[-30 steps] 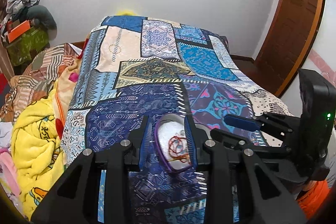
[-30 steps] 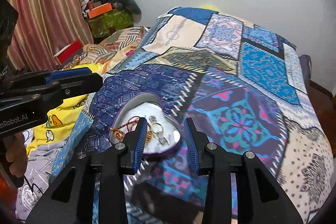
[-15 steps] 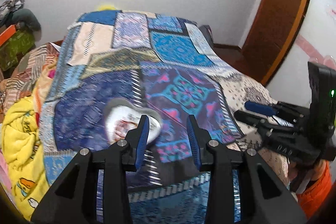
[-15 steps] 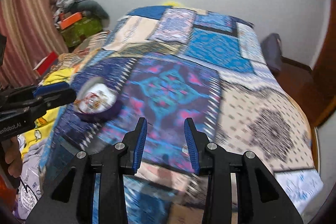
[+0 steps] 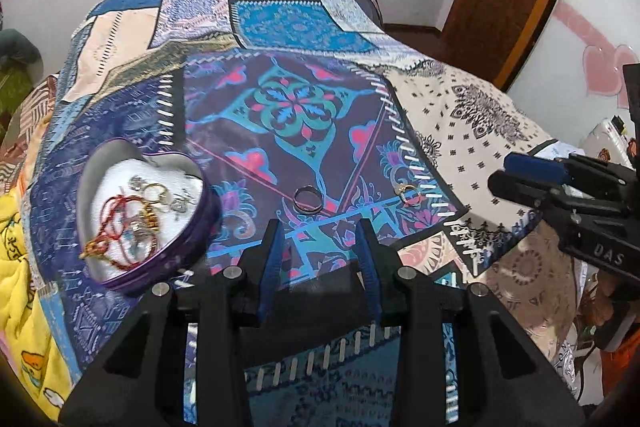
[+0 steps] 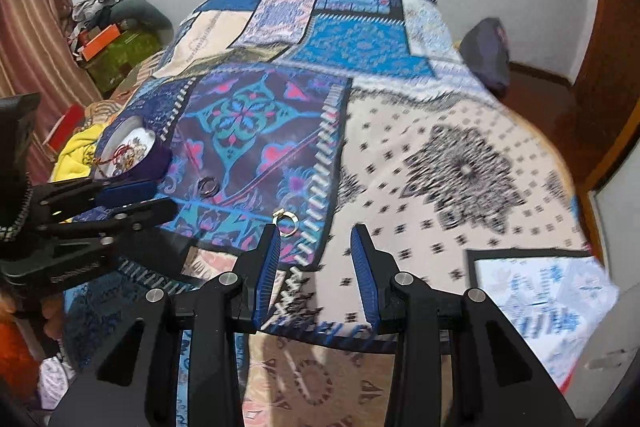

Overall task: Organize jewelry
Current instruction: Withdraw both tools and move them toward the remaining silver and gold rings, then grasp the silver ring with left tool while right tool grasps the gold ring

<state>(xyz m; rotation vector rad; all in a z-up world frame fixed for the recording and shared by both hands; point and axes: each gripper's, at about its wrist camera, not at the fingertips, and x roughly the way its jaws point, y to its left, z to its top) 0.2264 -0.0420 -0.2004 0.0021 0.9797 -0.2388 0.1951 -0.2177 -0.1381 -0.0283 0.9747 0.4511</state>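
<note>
On the bedspread (image 5: 304,107), 2 rings lie loose, the steel ring (image 5: 307,199) and gold ring (image 5: 409,191), right of the heart tin (image 5: 192,227); both the left gripper (image 5: 318,259) and right gripper (image 6: 316,259) are spread empty; soft cloth could swallow a pinched ring.

My feeds show soft, even indoor light with no harsh glare. The left view is sharp on the bedspread (image 5: 288,107). The right view smears across the pale patterned cloth (image 6: 460,167) toward its right edge, motion blur by the look of it. Both bend strongly at the rims, with black corners. Faint shadow sits under the heart-shaped tin (image 5: 192,227).
</note>
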